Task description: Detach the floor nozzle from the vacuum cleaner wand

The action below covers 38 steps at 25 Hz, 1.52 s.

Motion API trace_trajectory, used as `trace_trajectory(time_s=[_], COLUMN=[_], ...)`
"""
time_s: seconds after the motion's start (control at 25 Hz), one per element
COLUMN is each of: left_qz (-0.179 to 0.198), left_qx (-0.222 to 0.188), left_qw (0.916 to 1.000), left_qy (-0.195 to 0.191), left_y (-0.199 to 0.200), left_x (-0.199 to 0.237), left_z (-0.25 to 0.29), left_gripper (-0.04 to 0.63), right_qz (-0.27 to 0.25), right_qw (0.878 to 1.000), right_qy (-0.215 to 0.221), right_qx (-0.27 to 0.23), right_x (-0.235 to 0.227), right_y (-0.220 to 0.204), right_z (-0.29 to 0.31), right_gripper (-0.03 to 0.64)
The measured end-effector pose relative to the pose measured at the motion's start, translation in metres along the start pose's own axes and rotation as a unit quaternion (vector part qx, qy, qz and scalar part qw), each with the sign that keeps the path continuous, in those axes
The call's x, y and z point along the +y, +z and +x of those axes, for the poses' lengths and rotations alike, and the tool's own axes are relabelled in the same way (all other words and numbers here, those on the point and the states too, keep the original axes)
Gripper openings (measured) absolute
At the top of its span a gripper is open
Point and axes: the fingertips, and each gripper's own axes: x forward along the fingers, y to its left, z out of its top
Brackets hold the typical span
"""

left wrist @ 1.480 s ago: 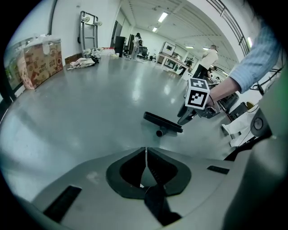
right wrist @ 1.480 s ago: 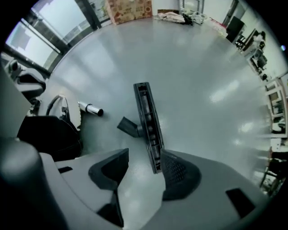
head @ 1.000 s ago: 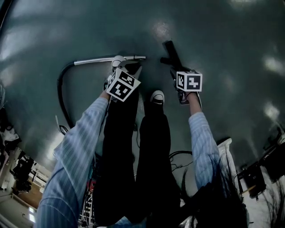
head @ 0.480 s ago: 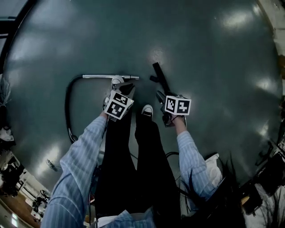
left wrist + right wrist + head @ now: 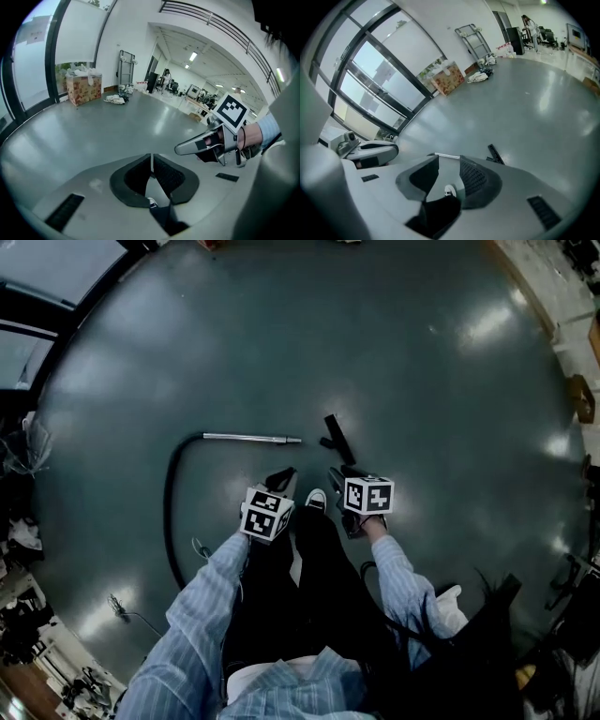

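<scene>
The silver wand (image 5: 253,438) lies on the dark floor, with its black hose (image 5: 172,512) curving back to the left. The black floor nozzle (image 5: 336,435) lies apart from the wand's tip, just to its right; the right gripper view also shows the nozzle (image 5: 495,154) and the wand (image 5: 445,156). Both grippers hang in the air above the person's legs, well clear of both parts. My left gripper (image 5: 281,479) is shut, its pads almost touching with nothing between them. My right gripper (image 5: 336,474) is open and empty, and its jaws have just been closing.
The person's shoe (image 5: 317,499) stands between the grippers. Equipment and cables clutter the floor's left edge (image 5: 19,615), and a white bag (image 5: 450,601) lies at the right. A cardboard box (image 5: 84,89) and a metal cart (image 5: 125,65) stand by the far windows.
Both grippers have risen from the floor, the left away from the wand, the right away from the nozzle. Wand and nozzle stay on the floor and look smaller and farther off.
</scene>
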Motion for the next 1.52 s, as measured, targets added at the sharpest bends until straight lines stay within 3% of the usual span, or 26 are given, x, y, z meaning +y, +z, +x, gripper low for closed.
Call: trace_trajectory(time_s=[0.2, 0.4, 0.56, 0.84, 1.04, 1.28, 1.52], left_qz=[0.007, 0.007, -0.023, -0.081, -0.071, -0.087, -0.123], left_qx=[-0.027, -0.063, -0.101, -0.13, -0.135, -0.124, -0.137], left_qw=[0.9996, 0.9978, 0.9936, 0.9871, 0.9871, 0.9877, 0.982], left_qy=[-0.001, 0.018, 0.044, 0.048, 0.049, 0.041, 0.043], left_y=[0.006, 0.002, -0.012, -0.1, -0.15, -0.2, -0.233], left_x=[-0.038, -0.045, -0.039, -0.013, 0.001, -0.021, -0.041], left_z=[-0.053, -0.108, -0.171, -0.275, -0.323, -0.341, -0.374], left_gripper=[0.008, 0.008, 0.008, 0.008, 0.008, 0.008, 0.008], right_qz=[0.0, 0.006, 0.02, 0.025, 0.012, -0.003, -0.002], right_qw=[1.0, 0.998, 0.996, 0.994, 0.993, 0.996, 0.996], right_qy=[0.01, 0.009, 0.006, 0.002, -0.007, -0.026, -0.033], right_qx=[-0.022, -0.063, -0.084, -0.11, -0.117, -0.088, -0.085], right_x=[0.046, 0.089, 0.132, 0.218, 0.268, 0.272, 0.281], right_y=[0.002, -0.005, -0.034, -0.12, -0.166, -0.221, -0.263], right_z=[-0.042, -0.071, -0.095, -0.11, -0.118, -0.14, -0.167], right_gripper=[0.132, 0.109, 0.083, 0.063, 0.06, 0.06, 0.058])
